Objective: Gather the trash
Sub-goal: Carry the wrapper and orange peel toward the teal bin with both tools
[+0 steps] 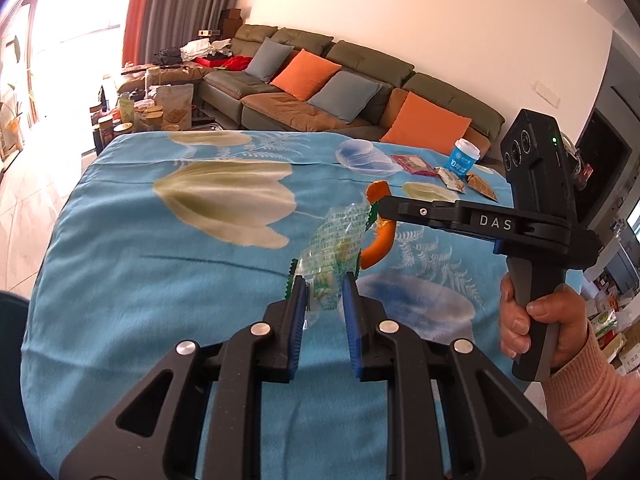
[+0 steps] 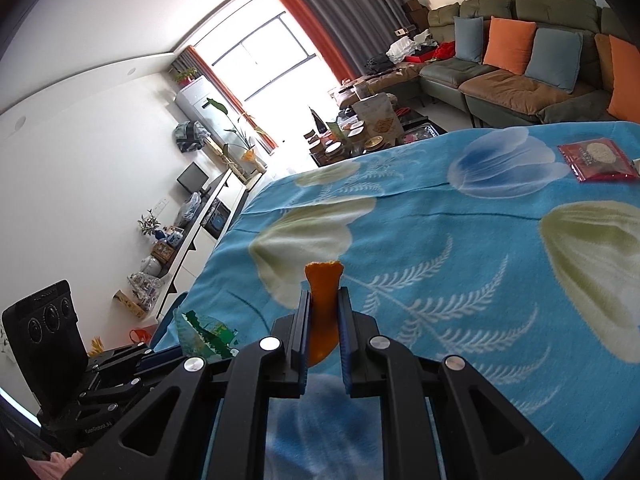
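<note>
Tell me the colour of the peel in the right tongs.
Orange; the peel shows best in the right wrist view, clamped in the right tongs.

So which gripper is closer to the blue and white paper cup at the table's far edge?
Right. The right gripper, holding orange peel, is nearer the blue and white paper cup; the left gripper, gripping a clear wrapper, sits farther back.
</note>
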A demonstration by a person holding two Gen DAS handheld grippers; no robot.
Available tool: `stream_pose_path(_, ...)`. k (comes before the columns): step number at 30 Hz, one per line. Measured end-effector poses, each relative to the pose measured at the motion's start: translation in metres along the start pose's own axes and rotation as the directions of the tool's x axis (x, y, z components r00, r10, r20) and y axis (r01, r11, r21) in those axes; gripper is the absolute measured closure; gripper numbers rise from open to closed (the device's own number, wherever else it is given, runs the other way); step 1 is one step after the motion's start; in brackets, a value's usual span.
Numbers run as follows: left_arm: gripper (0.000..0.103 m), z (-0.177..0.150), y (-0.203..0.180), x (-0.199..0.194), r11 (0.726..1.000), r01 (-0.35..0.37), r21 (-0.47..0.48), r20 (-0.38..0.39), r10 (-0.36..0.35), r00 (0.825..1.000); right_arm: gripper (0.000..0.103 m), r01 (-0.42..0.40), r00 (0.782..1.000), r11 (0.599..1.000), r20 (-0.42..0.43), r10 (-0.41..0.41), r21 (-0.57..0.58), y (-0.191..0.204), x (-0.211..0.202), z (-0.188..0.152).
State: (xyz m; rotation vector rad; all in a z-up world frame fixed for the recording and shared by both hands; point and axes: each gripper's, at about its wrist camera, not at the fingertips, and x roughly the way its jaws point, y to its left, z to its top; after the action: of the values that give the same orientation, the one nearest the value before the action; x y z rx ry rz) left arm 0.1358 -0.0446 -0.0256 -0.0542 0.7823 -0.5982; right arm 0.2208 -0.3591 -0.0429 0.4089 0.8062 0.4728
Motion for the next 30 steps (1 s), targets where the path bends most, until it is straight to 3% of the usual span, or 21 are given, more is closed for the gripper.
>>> stream_pose_path(30,0.084,-0.040,0.034,-0.053,0.992,-0.049,-0.115,0.029,0.053,0.998,0.092,-0.096,0.994,0.995,-0.050,0.094,-0.040,0.049,0.017,-0.025)
